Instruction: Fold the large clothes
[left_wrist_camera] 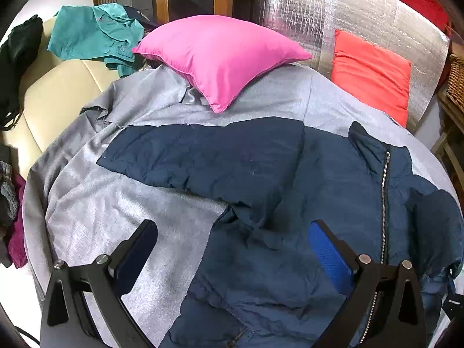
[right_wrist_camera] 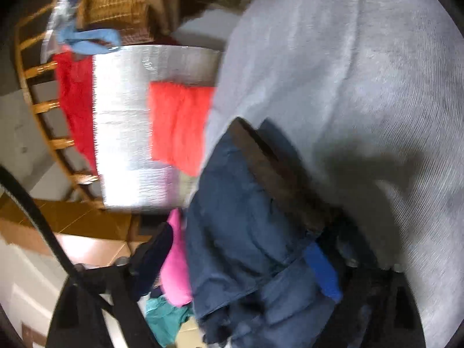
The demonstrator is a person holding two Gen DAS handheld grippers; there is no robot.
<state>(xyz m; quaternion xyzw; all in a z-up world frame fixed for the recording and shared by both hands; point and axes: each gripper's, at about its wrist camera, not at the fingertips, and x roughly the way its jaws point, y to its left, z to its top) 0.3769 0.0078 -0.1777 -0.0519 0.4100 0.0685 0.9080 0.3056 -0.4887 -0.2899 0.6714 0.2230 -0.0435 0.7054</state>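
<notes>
Navy jacket between parted fingers

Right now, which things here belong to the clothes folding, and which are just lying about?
Belongs:
navy zip-up jacket
grey cloth-covered surface

Lying about:
pink square cushion
orange-red cushion
teal shirt
woven wicker basket

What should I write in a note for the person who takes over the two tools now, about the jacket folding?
Left tool: open, empty, above the navy jacket.
Right tool: jaws wide; jacket cloth lies between them, the blurred view hides any grip.
Jacket lies on the grey cover, zipper up, in front of the pink pillow.
Done: one sleeve laid across the body.
Left: the other side, then the final folds.
</notes>
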